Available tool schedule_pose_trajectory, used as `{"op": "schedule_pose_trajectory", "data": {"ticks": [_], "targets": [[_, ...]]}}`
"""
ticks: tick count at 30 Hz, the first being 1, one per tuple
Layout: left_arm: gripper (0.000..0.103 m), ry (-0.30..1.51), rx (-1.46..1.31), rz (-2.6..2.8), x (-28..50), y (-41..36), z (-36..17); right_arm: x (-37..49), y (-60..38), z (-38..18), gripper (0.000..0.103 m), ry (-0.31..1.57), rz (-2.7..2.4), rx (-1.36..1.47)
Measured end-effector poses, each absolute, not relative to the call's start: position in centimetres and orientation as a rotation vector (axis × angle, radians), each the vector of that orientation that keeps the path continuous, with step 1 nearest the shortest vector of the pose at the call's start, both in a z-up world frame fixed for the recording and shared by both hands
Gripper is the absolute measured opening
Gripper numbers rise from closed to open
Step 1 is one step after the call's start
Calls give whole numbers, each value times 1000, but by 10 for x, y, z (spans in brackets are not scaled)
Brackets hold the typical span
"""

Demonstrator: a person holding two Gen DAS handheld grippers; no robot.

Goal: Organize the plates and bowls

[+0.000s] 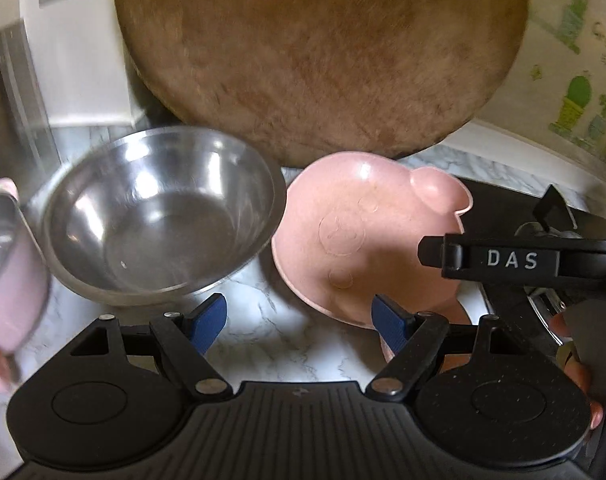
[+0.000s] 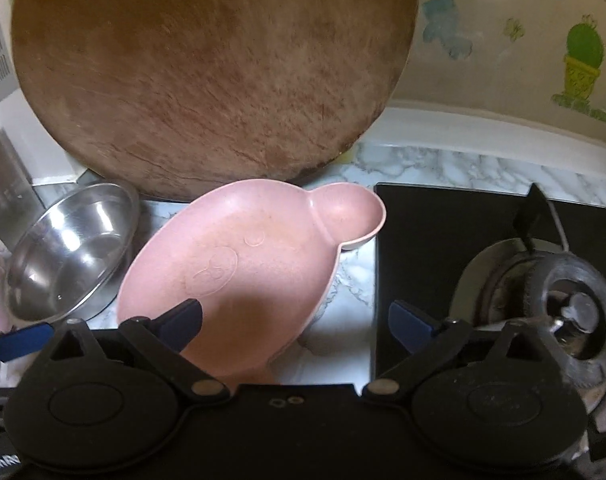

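Item: pink bear-shaped plate [image 2: 239, 264], on marble worktop [image 2: 355, 280], 11 o'clock of my right claw [image 2: 295, 320], spread wide, empty. Left claw [image 1: 299, 320] likewise wide. Steel bowl [image 1: 163, 216] at its 10 o'clock. Step: approach; next, I judge, pinch the plate's rim.

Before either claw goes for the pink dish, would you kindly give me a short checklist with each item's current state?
1. Left claw open, nothing held: ok.
2. Right claw open, nothing held: ok.
3. Pink dish tilted, not flat on the counter: not ok.
4. Steel bowl upright and empty: ok.
5. What props the dish up: cannot tell.
6. Stove burner close beside the right claw: not ok.
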State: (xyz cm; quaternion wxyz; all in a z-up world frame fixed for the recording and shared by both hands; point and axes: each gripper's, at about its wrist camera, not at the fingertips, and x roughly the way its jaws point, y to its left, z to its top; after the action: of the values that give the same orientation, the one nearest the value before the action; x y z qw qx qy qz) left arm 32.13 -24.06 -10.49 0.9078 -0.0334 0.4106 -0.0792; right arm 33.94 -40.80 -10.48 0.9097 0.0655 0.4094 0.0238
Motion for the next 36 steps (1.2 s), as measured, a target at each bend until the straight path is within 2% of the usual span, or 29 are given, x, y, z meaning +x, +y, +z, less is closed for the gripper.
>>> {"op": "schedule_pose_trajectory", "data": {"ticks": [4, 9, 12, 16, 18, 20, 25, 26, 27, 30, 36], "targets": [[79, 855, -88, -148, 330, -245, -112, 352, -412, -114, 94, 874, 45, 160], [79, 865, -105, -128, 337, -251, -118, 359, -406, -115, 94, 866, 14, 126], [79, 861, -118, -114, 339, -251, -121, 360, -402, -113, 77, 868, 32, 112], [78, 862, -122, -105, 339, -251, -122, 357, -401, -116, 77, 865, 32, 106], [69, 870, -131, -101, 340, -251, -123, 358, -403, -118, 75, 876, 22, 125], [66, 883, -145, -91, 343, -249, -126, 359, -406, -120, 73, 880, 10, 146], [56, 897, -157, -82, 345, -250, -128, 363, -413, -124, 57, 904, 2, 206], [53, 900, -160, -79, 345, -249, -129, 364, -414, -126, 55, 911, 0, 221], [44, 901, -162, -74, 346, -249, -128, 365, -416, -127, 52, 917, -2, 238], [34, 907, -179, -88, 347, -248, -126, 365, -420, -132, 41, 931, -17, 277], [21, 894, -156, -112, 345, -250, -121, 361, -423, -132, 23, 905, -34, 319]]}}
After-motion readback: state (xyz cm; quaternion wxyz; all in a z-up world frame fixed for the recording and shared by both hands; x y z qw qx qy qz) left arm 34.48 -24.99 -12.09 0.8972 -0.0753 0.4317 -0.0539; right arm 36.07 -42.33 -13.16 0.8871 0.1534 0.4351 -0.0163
